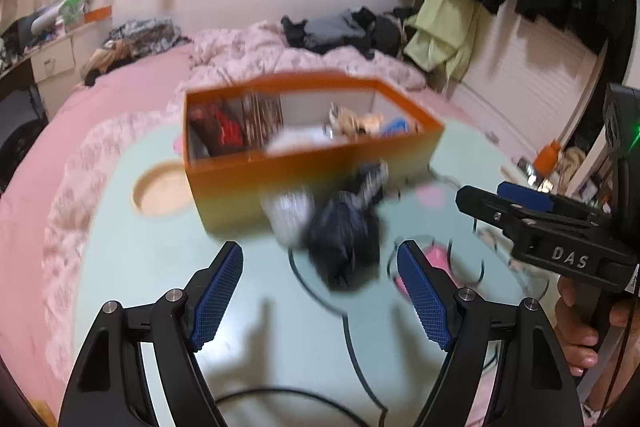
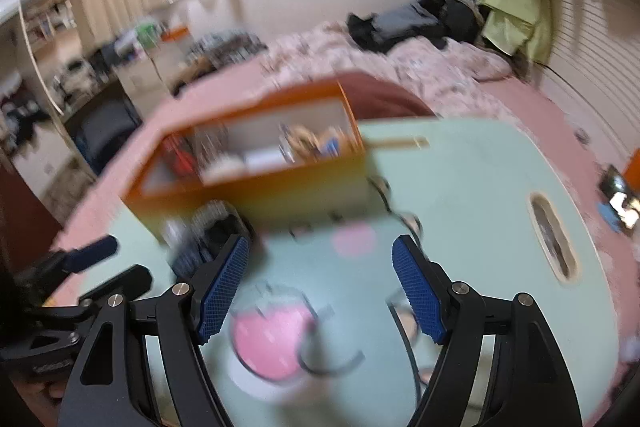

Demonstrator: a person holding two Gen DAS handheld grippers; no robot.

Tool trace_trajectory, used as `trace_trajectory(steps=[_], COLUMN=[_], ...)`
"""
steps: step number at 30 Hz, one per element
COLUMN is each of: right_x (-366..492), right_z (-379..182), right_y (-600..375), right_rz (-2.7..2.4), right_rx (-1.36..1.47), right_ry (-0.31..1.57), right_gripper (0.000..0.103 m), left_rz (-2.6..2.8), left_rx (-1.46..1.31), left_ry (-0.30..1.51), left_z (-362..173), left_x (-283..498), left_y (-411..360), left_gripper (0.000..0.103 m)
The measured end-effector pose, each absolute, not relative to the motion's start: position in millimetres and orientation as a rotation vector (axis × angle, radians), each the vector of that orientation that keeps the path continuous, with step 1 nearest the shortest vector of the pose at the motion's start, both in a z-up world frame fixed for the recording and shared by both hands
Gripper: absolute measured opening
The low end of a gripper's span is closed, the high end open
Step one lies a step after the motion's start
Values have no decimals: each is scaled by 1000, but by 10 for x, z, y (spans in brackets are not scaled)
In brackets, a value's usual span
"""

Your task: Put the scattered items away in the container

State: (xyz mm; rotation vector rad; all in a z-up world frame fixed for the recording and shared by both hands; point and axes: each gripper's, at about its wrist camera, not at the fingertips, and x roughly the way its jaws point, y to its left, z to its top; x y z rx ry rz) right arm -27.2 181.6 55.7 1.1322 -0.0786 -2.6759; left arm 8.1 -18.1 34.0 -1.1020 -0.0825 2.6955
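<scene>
An orange box (image 1: 304, 167) stands on the pale green table (image 1: 160, 267), holding several items. Against its front wall lie a dark cloth bundle (image 1: 344, 239) and a white-grey soft item (image 1: 288, 215). My left gripper (image 1: 320, 247) is open, just short of the bundle, with nothing between its pads. My right gripper (image 2: 321, 241) is open too, above the table in front of the orange box (image 2: 248, 191). Below it lies a pink round item (image 2: 272, 339) beside a black cable. The dark cloth bundle (image 2: 212, 235) shows by its left finger. All is motion-blurred.
The table rests on a pink bed with a crumpled quilt (image 1: 280, 55) and dark clothes behind. The tabletop has a round cutout (image 1: 160, 191) and an oval cutout (image 2: 552, 239). A hand (image 1: 580, 339) holds the right gripper (image 1: 480, 193) at the right edge. A phone (image 2: 620, 199) lies right.
</scene>
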Motion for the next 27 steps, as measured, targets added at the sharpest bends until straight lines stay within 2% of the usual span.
trace_trajectory(steps=[4,9,13,27], right_x=[-184,-187,-163,-158], right_z=[340,159,89,82], right_y=[1763,1751,1760,1786], right_rz=[-2686,-2683,-2753,-2754], right_rx=[1205,1290,1284,1276], right_ry=[14,59,107,102], right_gripper=[75,75,86,89], left_rz=[2739,2761,2766,2781], left_rx=[-1144,-1215,-1240,-1215], left_ry=[-50,1,53,47], left_z=[160,-38,-58,-63], left_x=[161,123,134,183], left_y=[-119,-88,-37,-30], left_gripper=[81,95,102,103])
